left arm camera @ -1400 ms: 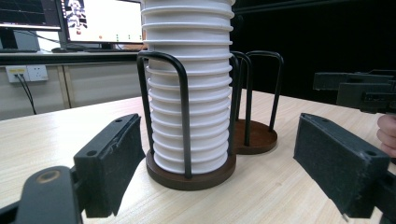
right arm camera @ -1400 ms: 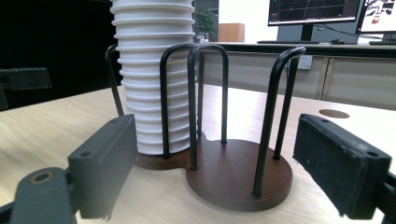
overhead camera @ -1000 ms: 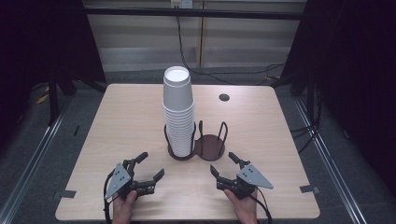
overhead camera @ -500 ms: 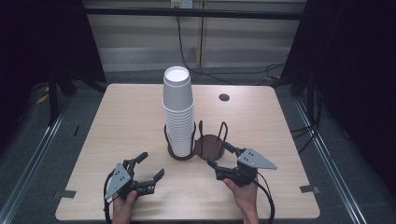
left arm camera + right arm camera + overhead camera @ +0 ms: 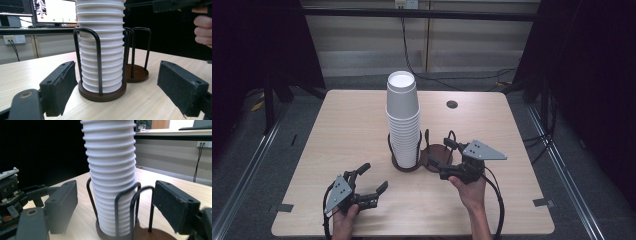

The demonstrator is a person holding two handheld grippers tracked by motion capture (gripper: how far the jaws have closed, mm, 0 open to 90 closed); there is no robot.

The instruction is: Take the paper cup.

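We're holding the left gripper [image 5: 368, 184] low at the near edge of the pale wood table [image 5: 337, 140], matte black jaws spread wide. Further in, the right gripper [image 5: 443, 155], jaws also apart, is nosing at the dark wire holder [image 5: 438, 154] beside the ribbed white cup stack [image 5: 403, 120].

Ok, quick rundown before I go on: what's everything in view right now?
stack of cups: one stack, white, in the left bay of the holder
cup holder: one, dark brown base with black wire loops, table centre; right bay empty
table: one, light wood
round cap: one, dark, far right of the tabletop
tape marks: two, grey, near edges
monitors: two, lit, behind the table in the left gripper view
left gripper: black, fingers open, near left
right gripper: black, fingers open, at the empty bay
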